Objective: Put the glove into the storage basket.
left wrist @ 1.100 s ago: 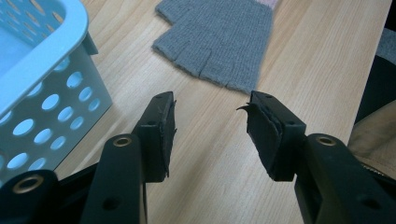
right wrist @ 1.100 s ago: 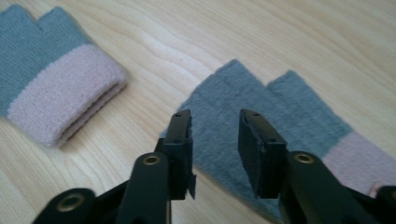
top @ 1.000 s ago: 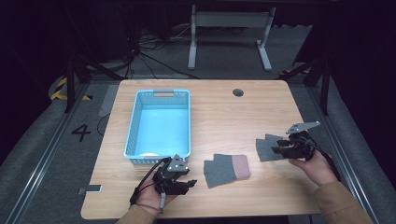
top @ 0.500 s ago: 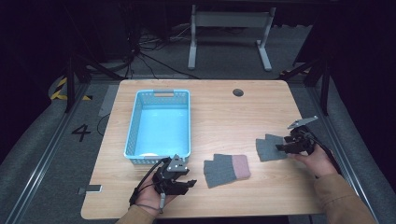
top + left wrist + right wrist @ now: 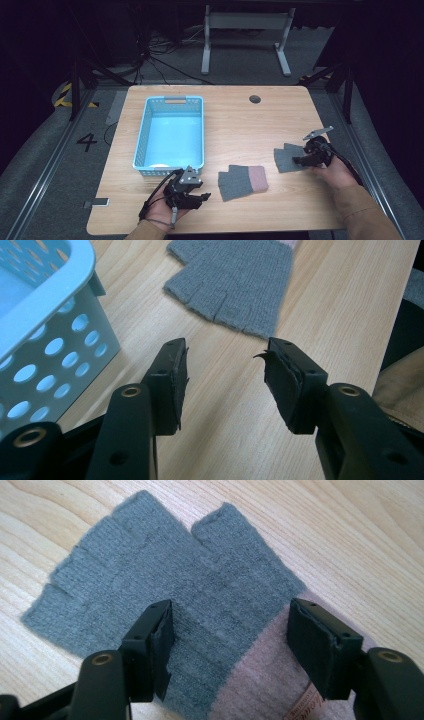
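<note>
Two grey fingerless gloves with pink cuffs lie flat on the wooden table. One glove lies near the middle front, the other glove at the right. My right gripper sits low over the right glove, at its cuff end. Its jaws have just been opening and stand wide at either side of the knit, the pads not pressing it; this right gripper is open. My left gripper rests near the front edge, open, with bare wood between its jaws and the middle glove ahead.
A light blue perforated basket stands at the left, its corner close beside my left gripper. A dark round grommet sits in the table's far edge. A small label lies at the front left corner.
My right gripper has dropped a little and shifted left onto the right glove's cuff end. The left hand and both gloves have stayed where they were.
</note>
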Action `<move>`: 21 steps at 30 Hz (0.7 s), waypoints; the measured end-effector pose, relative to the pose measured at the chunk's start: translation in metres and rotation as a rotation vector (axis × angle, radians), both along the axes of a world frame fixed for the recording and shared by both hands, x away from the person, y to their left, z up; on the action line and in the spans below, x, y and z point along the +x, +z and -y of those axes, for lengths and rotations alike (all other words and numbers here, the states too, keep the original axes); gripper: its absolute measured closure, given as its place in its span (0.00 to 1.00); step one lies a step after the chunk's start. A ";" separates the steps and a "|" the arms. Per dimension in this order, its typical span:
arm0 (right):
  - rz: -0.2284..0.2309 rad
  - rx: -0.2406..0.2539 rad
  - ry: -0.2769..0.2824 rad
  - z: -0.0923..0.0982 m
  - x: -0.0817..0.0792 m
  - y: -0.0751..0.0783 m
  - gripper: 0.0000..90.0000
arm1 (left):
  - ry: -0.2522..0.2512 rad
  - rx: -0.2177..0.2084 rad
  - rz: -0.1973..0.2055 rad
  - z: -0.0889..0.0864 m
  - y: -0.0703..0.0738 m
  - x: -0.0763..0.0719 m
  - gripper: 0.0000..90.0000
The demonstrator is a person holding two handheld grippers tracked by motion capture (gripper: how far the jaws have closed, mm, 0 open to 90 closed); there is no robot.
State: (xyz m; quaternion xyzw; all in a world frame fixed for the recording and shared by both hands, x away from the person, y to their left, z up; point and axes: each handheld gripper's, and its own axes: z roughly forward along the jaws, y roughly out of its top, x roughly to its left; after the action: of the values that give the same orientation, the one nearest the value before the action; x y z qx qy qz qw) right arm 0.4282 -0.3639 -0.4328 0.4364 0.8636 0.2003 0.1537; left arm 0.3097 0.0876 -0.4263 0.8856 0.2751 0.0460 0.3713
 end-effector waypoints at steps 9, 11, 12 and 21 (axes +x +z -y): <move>-0.012 -0.024 -0.021 -0.009 -0.008 0.004 0.78 | -0.002 0.004 -0.001 0.000 0.000 0.000 0.58; -0.010 -0.026 -0.043 -0.010 -0.008 0.004 0.83 | -0.002 0.000 0.000 0.000 0.000 0.000 0.58; -0.015 -0.025 -0.056 -0.010 -0.007 0.005 0.84 | -0.001 -0.003 0.000 0.000 0.000 0.000 0.58; -0.008 0.019 -0.080 -0.009 -0.009 0.017 0.86 | 0.003 -0.006 0.001 -0.001 0.000 0.001 0.58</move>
State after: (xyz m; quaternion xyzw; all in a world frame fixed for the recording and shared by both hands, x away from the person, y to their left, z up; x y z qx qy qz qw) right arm 0.4195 -0.3550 -0.4160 0.4727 0.8442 0.2004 0.1540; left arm 0.3110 0.0889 -0.4262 0.8840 0.2765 0.0463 0.3740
